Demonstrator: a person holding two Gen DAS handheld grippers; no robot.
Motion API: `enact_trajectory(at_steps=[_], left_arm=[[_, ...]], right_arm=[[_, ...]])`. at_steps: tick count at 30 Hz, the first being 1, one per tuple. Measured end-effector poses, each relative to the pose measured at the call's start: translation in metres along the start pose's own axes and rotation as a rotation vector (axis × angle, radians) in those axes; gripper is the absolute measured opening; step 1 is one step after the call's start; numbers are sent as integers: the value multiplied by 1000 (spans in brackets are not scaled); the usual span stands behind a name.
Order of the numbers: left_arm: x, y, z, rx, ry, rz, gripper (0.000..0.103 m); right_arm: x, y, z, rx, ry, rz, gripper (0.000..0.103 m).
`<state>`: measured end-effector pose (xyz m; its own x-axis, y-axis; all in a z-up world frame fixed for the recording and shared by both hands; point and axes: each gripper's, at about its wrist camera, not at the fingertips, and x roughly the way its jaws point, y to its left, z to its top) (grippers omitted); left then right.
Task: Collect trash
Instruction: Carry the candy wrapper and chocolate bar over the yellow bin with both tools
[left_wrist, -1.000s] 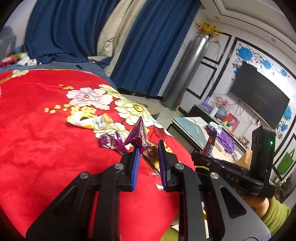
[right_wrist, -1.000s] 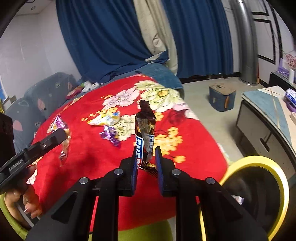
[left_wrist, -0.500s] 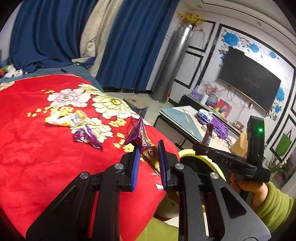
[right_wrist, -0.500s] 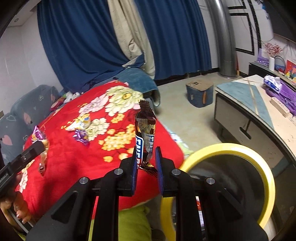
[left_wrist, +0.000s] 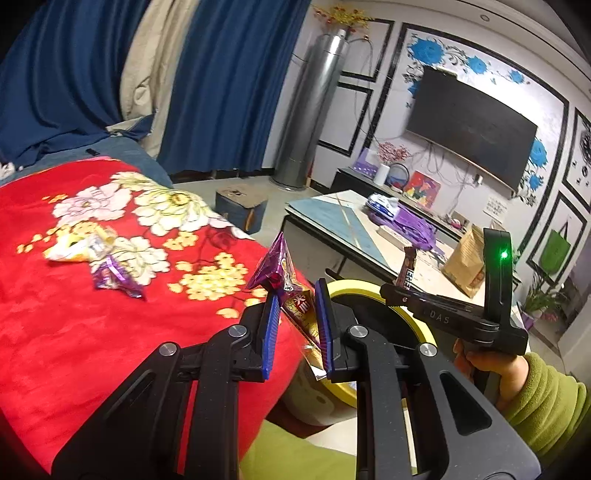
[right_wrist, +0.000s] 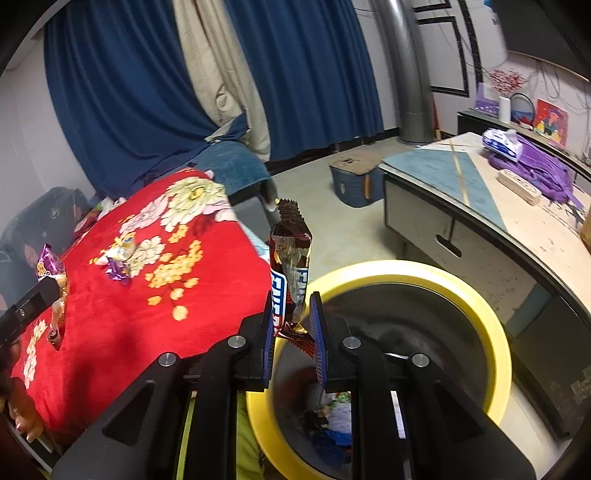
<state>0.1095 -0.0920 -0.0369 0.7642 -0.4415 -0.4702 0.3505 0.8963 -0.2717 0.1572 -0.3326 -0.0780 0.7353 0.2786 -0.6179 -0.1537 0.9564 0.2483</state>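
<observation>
Yellow-rimmed and dark inside, the bin stands on the floor just beside the red floral blanket, and some refuse already lies at its bottom. Your right tool is nearly closed on the lower end of a brown chocolate-bar wrapper, which stands upright above the near rim of the bin. Your left tool is likewise nearly closed, pinching a purple snack packet near its middle; that tool hangs over the blanket's edge with the bin rim just beyond it. Two items remain uncollected on the blanket: a yellow wrapper and, touching or nearly touching it, a small purple wrapper. Risks, as judged from here: the brown wrapper is held only by its crimped tail and sits at the rim, not over the centre, so an early release could drop it on the rim or the floor. The left packet is not yet over the opening; letting go now would put it back on the blanket or between bed and bin. The two tools are near each other at the bin, so a hasty crossing could knock one wrapper loose. Light foil may also cling to the pads on release.
</observation>
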Motion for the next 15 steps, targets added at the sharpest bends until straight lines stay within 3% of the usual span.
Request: enact_trajectory(at_steps=[15], left_arm=[[59, -52, 4, 77, 103, -107, 14]], right_arm=[[-7, -50, -33, 93, 27, -40, 17]])
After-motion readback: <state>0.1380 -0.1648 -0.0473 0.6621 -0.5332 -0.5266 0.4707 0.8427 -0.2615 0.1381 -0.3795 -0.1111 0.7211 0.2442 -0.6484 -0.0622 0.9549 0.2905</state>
